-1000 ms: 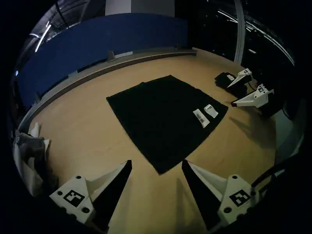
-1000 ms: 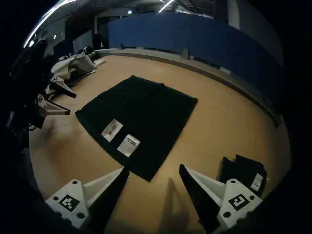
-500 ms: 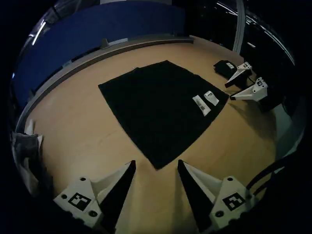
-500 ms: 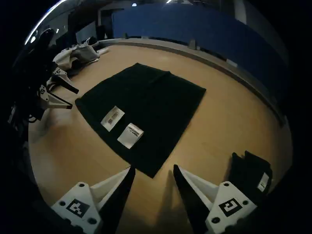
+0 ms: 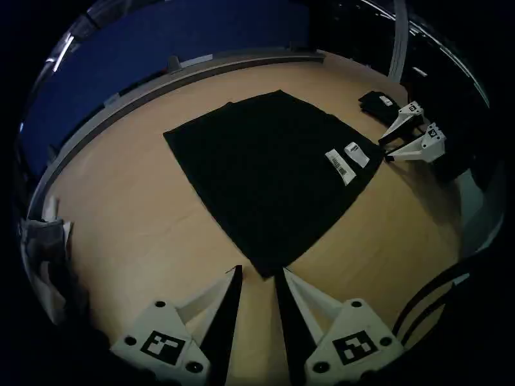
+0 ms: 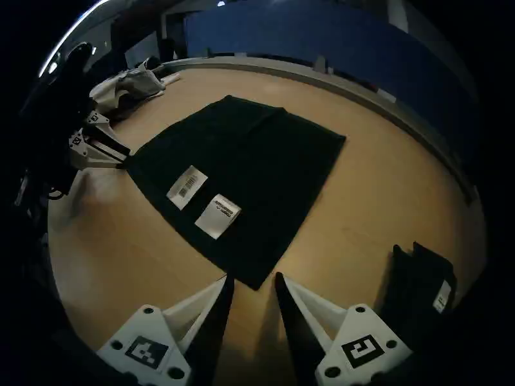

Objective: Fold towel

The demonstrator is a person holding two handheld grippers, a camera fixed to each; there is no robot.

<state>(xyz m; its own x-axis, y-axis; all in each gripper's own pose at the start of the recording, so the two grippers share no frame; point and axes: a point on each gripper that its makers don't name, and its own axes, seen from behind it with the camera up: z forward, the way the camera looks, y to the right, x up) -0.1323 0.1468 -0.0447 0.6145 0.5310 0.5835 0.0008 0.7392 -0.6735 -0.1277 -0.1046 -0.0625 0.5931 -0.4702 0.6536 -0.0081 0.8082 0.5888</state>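
Dark towel [image 5: 270,167] flat on the surface [image 5: 129,212]. Left gripper [image 5: 257,270] and right gripper [image 6: 254,276], jaws slightly apart, each at a corner; pinch cloth fully before lifting.

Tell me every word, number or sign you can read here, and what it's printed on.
No text here is clear enough to quote.
The barcode tag on the towel: bars show, digits too small.
The printed tag beside it: lines of print, blurred.
The small tag on the folded cloth: too small.
The square marker on the right tongs: a black-and-white pattern, no words.
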